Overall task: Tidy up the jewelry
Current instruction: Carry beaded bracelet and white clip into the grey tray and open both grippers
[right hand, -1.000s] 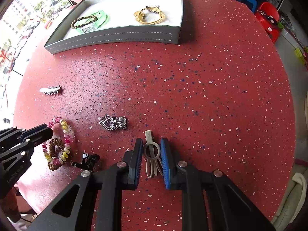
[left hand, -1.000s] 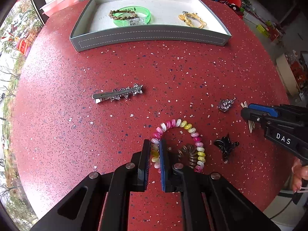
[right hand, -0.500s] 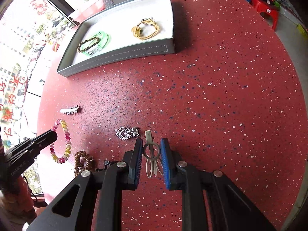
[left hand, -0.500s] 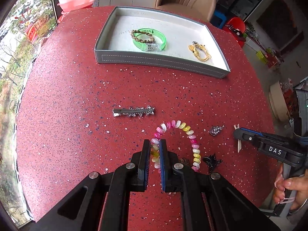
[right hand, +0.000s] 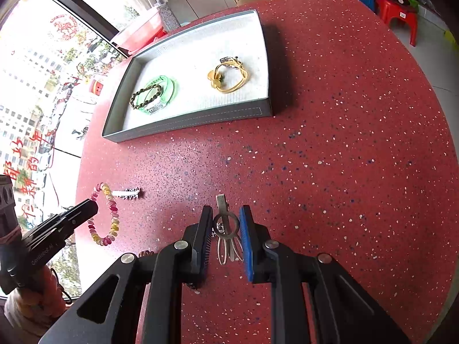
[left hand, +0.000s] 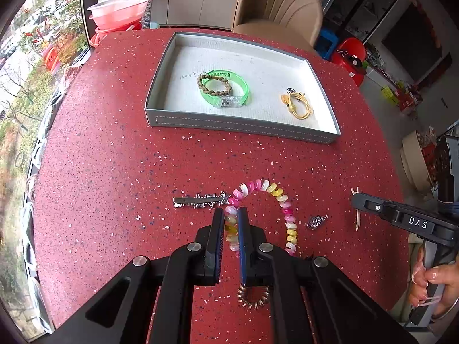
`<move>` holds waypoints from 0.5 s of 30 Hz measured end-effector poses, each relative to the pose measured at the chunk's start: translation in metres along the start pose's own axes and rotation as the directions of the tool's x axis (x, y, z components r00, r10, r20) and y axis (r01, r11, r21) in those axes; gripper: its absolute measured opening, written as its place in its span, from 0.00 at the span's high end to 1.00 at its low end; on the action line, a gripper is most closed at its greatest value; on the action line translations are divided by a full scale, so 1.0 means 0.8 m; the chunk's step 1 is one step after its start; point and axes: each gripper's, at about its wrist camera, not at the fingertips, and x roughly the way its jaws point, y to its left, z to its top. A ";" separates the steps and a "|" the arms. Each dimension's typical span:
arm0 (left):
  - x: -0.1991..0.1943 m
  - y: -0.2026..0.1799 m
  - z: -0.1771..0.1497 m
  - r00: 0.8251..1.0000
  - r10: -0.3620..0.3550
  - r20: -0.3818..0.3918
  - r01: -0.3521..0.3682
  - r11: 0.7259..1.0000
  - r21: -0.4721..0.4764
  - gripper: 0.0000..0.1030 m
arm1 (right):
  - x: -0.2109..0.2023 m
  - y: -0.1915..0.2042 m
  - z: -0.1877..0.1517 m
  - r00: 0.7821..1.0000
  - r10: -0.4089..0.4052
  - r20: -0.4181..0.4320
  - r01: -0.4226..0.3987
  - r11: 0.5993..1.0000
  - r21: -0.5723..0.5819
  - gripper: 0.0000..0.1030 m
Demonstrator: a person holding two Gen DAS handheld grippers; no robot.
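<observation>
My left gripper (left hand: 231,215) is shut on a pink, white and yellow bead bracelet (left hand: 275,193), which hangs off the red table (left hand: 114,157). My right gripper (right hand: 226,215) is shut on a silver ring-shaped hair clip (right hand: 226,226), also held above the table. The grey tray (left hand: 241,123) with white lining stands at the far side and holds a green bangle (left hand: 241,86), a braided brown bracelet (left hand: 213,84) and a yellow cord piece (left hand: 297,104). In the right wrist view the left gripper (right hand: 91,206) with its bracelet (right hand: 112,215) is at the left.
On the table lie a silver star hair clip (left hand: 200,200), a small silver charm (left hand: 315,222) and a brown spiral hair tie (left hand: 254,298). A tan chair (left hand: 275,8) stands behind the tray. Pink bowls (left hand: 117,11) sit by the window. A hand (left hand: 430,281) grips the right gripper's handle.
Both grippers have risen, each with its item still held. The table and tray look smaller and further off, and the bracelet now hangs above the star clip.
</observation>
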 end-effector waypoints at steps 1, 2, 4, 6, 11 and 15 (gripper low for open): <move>-0.001 0.001 0.004 1.000 0.003 0.006 -0.003 1.000 0.000 0.73 | -0.002 -0.001 0.002 1.000 0.005 0.000 -0.005 1.000 0.001 0.80; -0.001 0.001 0.009 1.000 0.005 0.012 -0.005 1.000 0.000 0.73 | -0.003 -0.001 0.006 1.000 0.010 0.002 -0.010 1.000 0.000 0.80; -0.002 0.003 0.020 1.000 0.010 0.025 -0.010 1.000 -0.002 0.73 | -0.004 0.001 0.015 1.000 0.017 0.006 -0.017 1.000 -0.006 0.80; -0.001 0.005 0.033 0.999 0.014 0.039 -0.014 1.000 -0.004 0.73 | -0.007 0.003 0.026 1.000 0.023 0.014 -0.023 1.000 -0.014 0.80; 0.005 0.011 0.065 0.997 0.032 0.070 -0.031 0.999 -0.008 0.73 | -0.010 0.012 0.056 0.999 0.041 0.036 -0.039 0.998 -0.038 0.80; 0.011 0.018 0.092 0.995 0.040 0.089 -0.038 0.999 -0.023 0.73 | -0.010 0.018 0.079 0.997 0.053 0.048 -0.051 0.997 -0.052 0.80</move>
